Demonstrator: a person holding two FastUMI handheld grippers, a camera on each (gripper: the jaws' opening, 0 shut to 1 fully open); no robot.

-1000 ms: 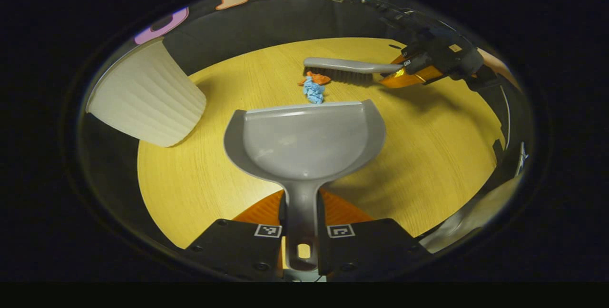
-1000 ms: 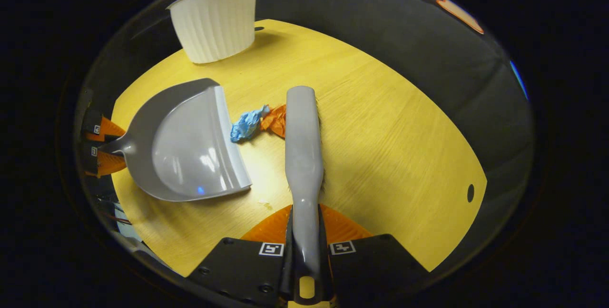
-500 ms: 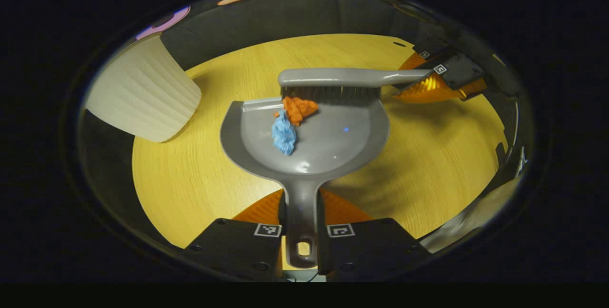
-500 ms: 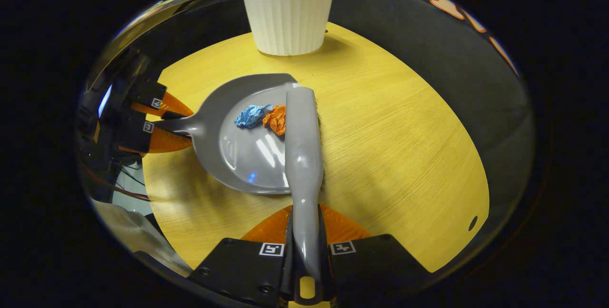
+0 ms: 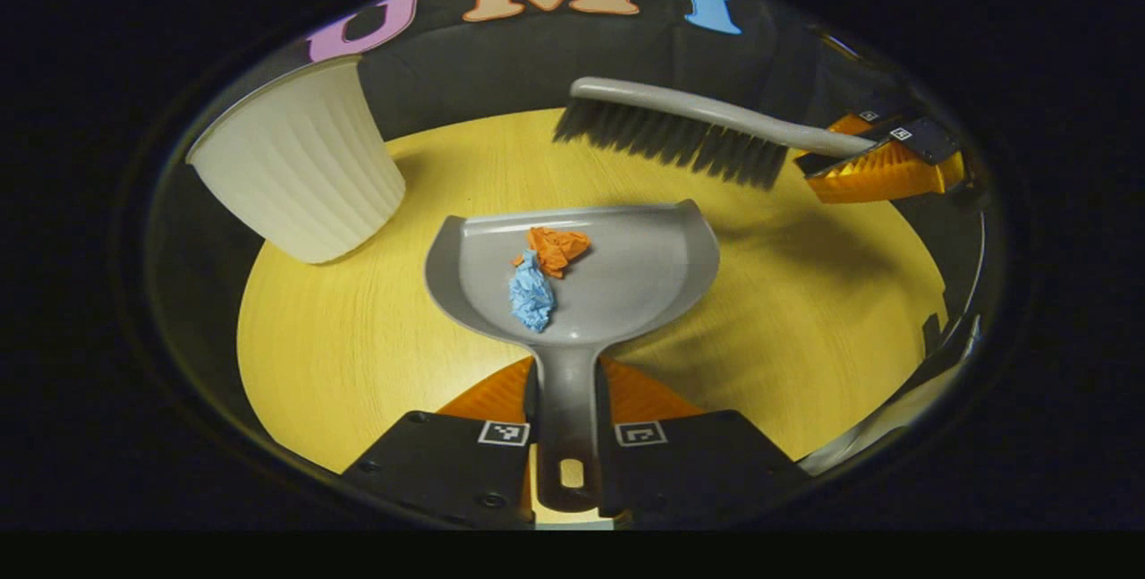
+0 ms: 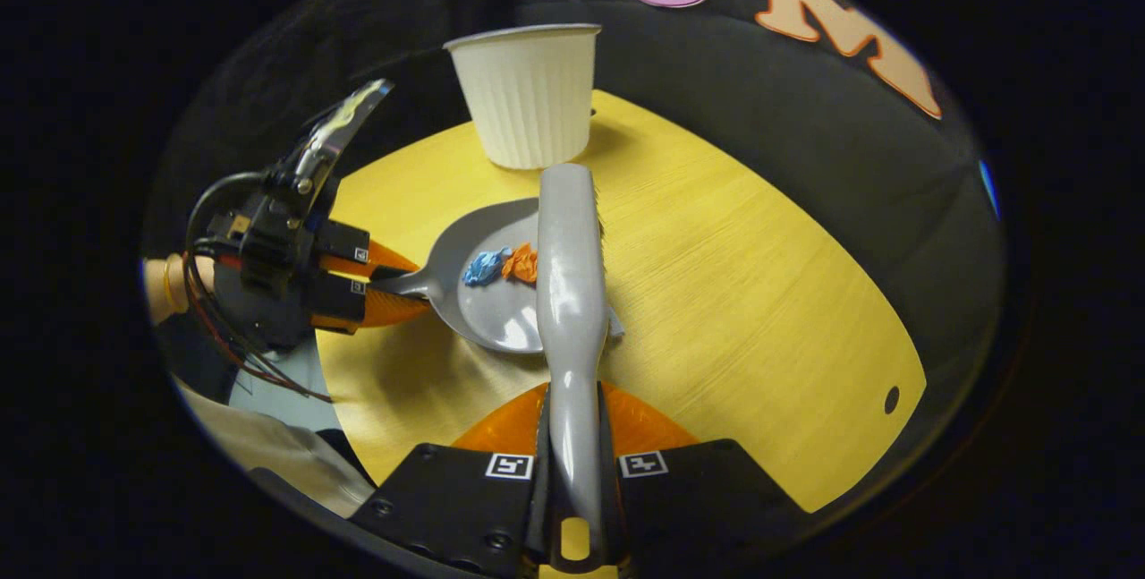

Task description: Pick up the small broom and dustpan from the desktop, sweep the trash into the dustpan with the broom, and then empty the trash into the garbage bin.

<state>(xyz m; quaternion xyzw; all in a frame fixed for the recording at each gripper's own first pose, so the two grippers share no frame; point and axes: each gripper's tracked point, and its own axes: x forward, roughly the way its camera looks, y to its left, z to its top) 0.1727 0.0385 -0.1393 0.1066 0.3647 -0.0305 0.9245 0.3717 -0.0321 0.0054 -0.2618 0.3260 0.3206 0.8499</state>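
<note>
My left gripper (image 5: 567, 422) is shut on the handle of the grey dustpan (image 5: 626, 279), which hangs a little above the yellow desktop (image 5: 358, 355). A blue paper wad (image 5: 531, 297) and an orange paper wad (image 5: 556, 248) lie inside the pan. My right gripper (image 6: 575, 463) is shut on the handle of the grey broom (image 6: 570, 275). In the left gripper view the broom (image 5: 689, 123) is raised above the pan's far edge, bristles down, with the right gripper (image 5: 881, 169) at its right end. The right gripper view shows the dustpan (image 6: 487, 310) under the broom and the left gripper (image 6: 358, 279) beside it.
A white ribbed garbage bin (image 5: 304, 172) stands at the far left of the desktop, upright; in the right gripper view the bin (image 6: 528, 100) is straight ahead past the broom. A small hole (image 6: 892, 399) marks the table at the right. A hand (image 6: 174, 279) holds the left gripper.
The broom pushed both paper wads into the dustpan, then rose off it. The dustpan has been lifted and tipped back, with the wads lying deeper in it.
</note>
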